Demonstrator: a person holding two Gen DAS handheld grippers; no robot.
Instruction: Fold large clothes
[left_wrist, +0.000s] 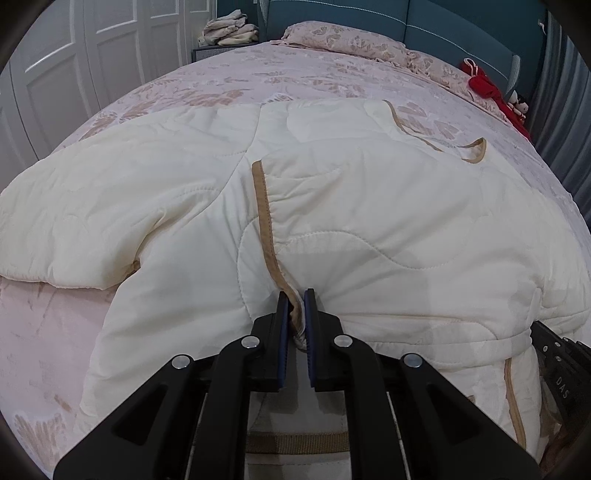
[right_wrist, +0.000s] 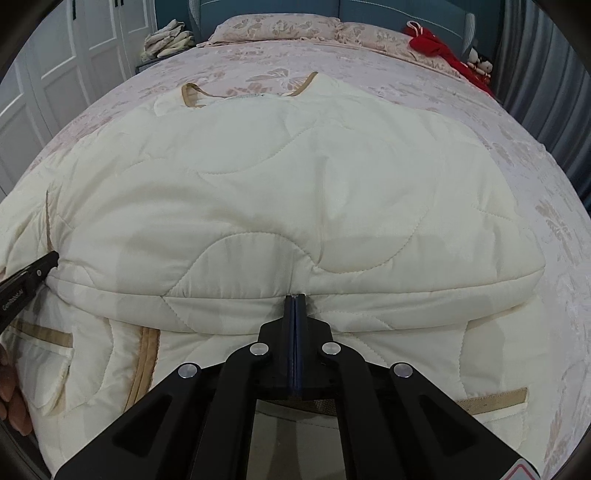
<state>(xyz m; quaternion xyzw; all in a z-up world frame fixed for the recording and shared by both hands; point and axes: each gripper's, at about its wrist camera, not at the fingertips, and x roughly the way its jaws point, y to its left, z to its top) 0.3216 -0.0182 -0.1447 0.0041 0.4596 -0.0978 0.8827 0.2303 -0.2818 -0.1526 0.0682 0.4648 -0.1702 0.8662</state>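
Note:
A cream quilted garment (left_wrist: 369, 206) with tan trim (left_wrist: 264, 206) lies spread on the bed; its near part is doubled over into a thick fold (right_wrist: 295, 184). My left gripper (left_wrist: 297, 295) is shut on the trimmed front edge, with bunched cloth showing between its blue pads. My right gripper (right_wrist: 295, 295) is shut, and its tips press into the crease of the fold. No cloth shows between its fingers. The left gripper's finger (right_wrist: 37, 269) pokes in at the left of the right wrist view. The right gripper's body (left_wrist: 554, 354) sits at the right edge of the left wrist view.
The pink floral bedspread (left_wrist: 258, 74) runs back to pillows (right_wrist: 277, 27) and a teal headboard (left_wrist: 443, 22). A red garment (right_wrist: 436, 44) lies at the far right, a folded pile (right_wrist: 170, 38) on a nightstand at the far left. White wardrobe doors (left_wrist: 74, 55) stand left, a grey curtain (right_wrist: 554, 92) right.

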